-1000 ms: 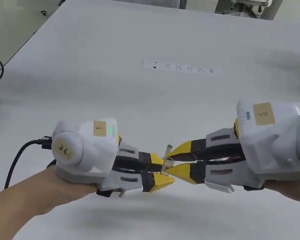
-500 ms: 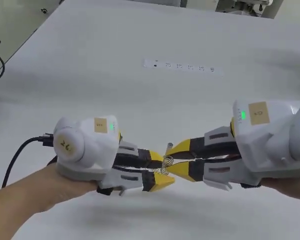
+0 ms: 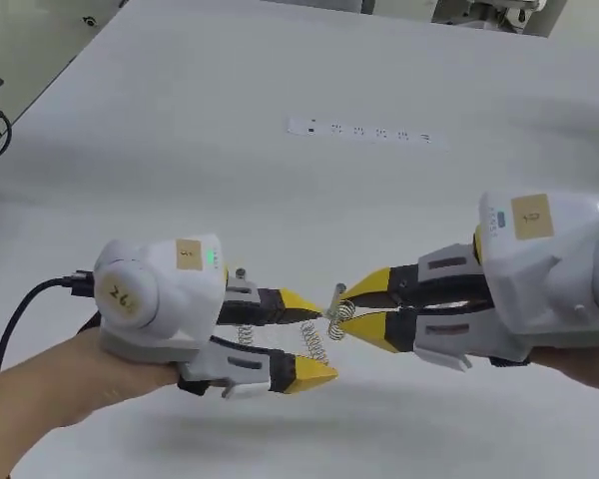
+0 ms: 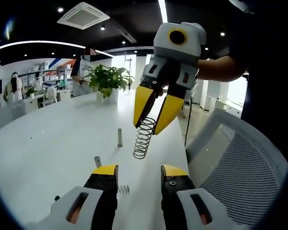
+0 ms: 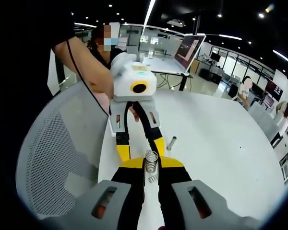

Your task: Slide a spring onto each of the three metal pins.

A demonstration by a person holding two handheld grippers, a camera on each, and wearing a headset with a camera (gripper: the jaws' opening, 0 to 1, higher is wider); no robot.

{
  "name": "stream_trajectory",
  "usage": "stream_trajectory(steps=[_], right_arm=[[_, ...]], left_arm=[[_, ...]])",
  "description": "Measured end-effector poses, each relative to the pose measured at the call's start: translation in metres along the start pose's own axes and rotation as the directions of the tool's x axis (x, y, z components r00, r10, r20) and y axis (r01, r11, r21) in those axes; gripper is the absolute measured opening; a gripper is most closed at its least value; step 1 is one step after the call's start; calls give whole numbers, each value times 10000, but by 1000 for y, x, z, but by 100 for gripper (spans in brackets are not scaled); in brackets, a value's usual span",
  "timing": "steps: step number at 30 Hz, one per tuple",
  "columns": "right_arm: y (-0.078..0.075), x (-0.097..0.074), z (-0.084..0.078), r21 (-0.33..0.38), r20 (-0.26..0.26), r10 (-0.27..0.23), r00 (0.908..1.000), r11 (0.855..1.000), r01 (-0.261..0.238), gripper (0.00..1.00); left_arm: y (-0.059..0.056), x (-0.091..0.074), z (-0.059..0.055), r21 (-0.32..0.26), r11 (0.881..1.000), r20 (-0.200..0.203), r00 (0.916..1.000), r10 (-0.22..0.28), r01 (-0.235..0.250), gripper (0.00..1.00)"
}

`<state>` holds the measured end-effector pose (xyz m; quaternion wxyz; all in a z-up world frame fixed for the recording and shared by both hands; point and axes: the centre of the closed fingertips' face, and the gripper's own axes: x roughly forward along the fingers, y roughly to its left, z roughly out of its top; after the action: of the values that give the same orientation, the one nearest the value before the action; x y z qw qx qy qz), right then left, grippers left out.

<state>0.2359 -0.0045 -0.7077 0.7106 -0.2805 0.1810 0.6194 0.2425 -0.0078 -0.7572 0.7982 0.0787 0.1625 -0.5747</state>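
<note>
Spring point(image 3: 317, 339), coiled wire, clamped in right tool point(image 3: 340, 313), left tool point(image 3: 325, 343) spread, pin point(image 4: 119, 137) seemingly steel.

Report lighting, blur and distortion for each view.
Head view: even, soft light, faint shadows on the white table, spring sharp. Left gripper view: heavy fisheye bend, the ceiling light strip curves, right tongs crisp. Right gripper view: the mesh chair bows the same way, room behind dim.

Left hand-held gripper point(image 3: 321, 339) now open, seemingly.

Bare bench point(image 3: 230, 90) open beyond; upright pins point(image 4: 119, 137), hanging spring point(image 4: 144, 139), both between left tool point(image 3: 324, 342) and right tool point(image 3: 337, 311)
</note>
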Motion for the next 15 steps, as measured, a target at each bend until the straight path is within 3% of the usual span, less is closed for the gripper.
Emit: stream_trajectory(steps=[6,15], right_arm=[[-2,-1,-2,21,-12,-85,10000,10000,85,6],[-3,-3,-6,53,-61,-181,9998,9998,182,6]], left_arm=[[4,-9,-2,-107,9996,-14,9997,249,-249,39],[21,-26,-10,-141,9944,-77,9945,1047,-1048,49]])
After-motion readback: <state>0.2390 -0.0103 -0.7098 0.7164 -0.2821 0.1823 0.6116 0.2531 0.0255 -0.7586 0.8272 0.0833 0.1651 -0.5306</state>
